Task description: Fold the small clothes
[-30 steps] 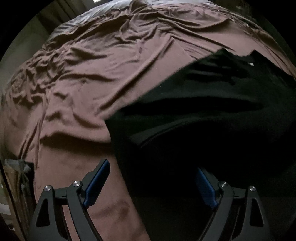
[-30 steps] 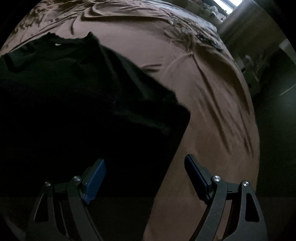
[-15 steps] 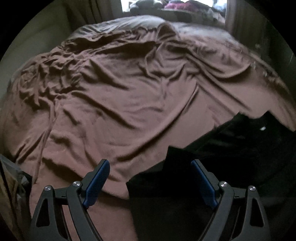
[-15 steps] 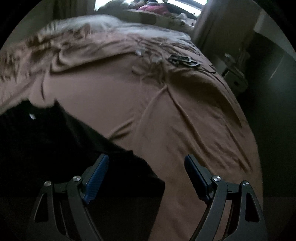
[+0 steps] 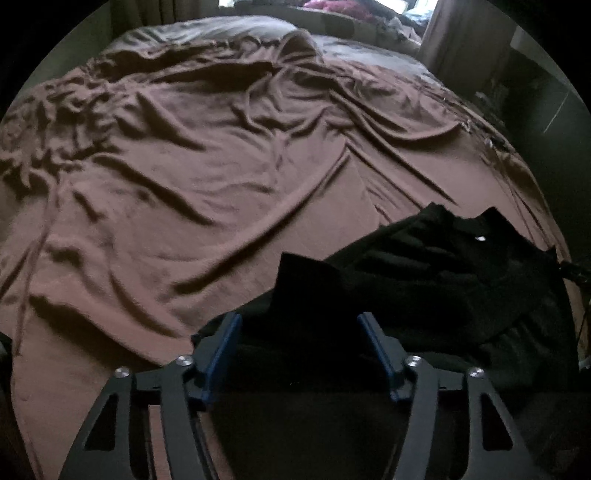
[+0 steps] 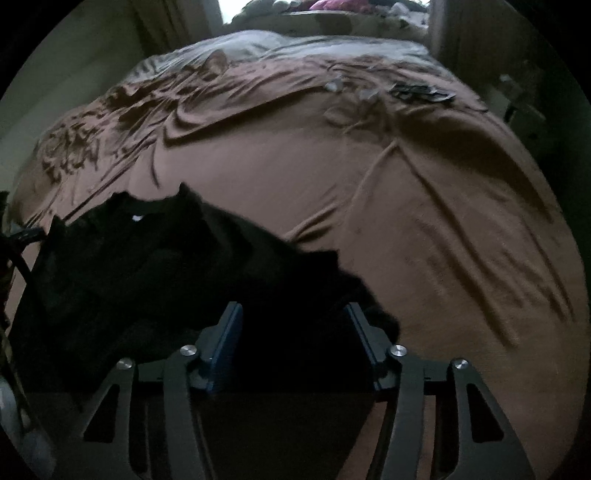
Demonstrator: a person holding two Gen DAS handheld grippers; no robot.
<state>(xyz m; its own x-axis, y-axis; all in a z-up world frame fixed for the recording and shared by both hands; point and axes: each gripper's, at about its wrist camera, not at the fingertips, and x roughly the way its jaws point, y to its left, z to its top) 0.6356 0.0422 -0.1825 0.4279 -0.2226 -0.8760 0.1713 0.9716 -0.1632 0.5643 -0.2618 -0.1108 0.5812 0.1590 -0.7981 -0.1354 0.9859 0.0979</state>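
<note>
A black T-shirt [image 5: 436, 269] lies on the brown bedsheet [image 5: 207, 192], its collar with a white tag pointing away. In the left wrist view its near left corner sits between the blue pads of my left gripper [image 5: 299, 332], whose jaws stand apart around the cloth. In the right wrist view the same shirt [image 6: 147, 266] fills the lower left, and its near right corner lies between the jaws of my right gripper [image 6: 293, 321], which also stand apart. Whether the pads touch the dark cloth is hard to tell.
The wrinkled sheet [image 6: 406, 206] covers a large bed. A small dark object [image 6: 421, 92] lies at the far right. Curtains and a cluttered window ledge [image 6: 325, 7] stand beyond the bed. The floor drops off at the right [image 6: 554, 122].
Both grippers have dropped low and tilted up, so the shirt went from filling the views to lying at the bottom. Both pairs of jaws have narrowed around the shirt's near corners.
</note>
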